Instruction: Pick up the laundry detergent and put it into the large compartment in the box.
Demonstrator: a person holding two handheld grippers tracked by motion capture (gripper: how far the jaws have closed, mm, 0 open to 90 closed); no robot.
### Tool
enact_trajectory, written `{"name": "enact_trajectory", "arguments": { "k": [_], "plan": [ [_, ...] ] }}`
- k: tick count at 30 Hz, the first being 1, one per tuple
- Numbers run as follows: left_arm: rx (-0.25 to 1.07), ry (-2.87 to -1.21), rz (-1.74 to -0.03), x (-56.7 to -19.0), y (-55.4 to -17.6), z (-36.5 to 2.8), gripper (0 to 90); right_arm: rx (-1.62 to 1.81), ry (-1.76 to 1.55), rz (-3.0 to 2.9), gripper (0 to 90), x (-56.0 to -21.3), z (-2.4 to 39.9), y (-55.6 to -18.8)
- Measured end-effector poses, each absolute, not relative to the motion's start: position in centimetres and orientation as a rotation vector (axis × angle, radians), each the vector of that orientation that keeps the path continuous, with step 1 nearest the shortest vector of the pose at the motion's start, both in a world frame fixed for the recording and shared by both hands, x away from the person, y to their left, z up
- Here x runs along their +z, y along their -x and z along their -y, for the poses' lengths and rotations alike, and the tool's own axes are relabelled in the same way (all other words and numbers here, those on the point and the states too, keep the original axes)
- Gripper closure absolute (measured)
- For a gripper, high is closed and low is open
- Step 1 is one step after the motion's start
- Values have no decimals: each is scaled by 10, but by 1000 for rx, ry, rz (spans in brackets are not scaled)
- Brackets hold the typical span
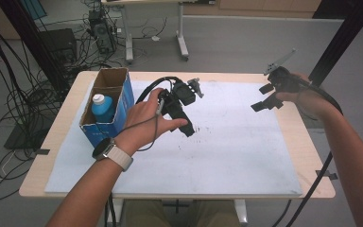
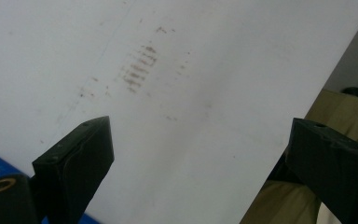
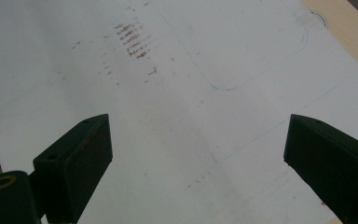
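Both claws hang released and empty over the white mat [image 1: 227, 142]; left claw [image 1: 182, 111] sits nearest the bottle [image 1: 103, 107] in the blue box [image 1: 105, 124]; reaching for it likely comes next.

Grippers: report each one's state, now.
Left gripper: open, holding nothing, over the white mat.
Right gripper: open, holding nothing.

Blue bottle [image 1: 103, 107] stands upright inside the open blue box [image 1: 123, 101].
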State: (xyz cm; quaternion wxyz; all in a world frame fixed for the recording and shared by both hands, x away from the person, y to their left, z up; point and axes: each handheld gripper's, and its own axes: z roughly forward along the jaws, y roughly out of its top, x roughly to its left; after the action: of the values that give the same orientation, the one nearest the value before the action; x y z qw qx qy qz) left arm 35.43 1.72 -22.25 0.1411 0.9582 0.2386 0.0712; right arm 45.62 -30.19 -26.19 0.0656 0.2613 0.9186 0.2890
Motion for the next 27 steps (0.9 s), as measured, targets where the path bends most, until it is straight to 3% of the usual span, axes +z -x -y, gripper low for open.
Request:
{"name": "enact_trajectory", "arguments": {
  "k": [27],
  "plan": [
    [185,-2850,-577,-226,-351,-2,81,889,-789,-2773,72,-266,301,-458]
  ]
}}
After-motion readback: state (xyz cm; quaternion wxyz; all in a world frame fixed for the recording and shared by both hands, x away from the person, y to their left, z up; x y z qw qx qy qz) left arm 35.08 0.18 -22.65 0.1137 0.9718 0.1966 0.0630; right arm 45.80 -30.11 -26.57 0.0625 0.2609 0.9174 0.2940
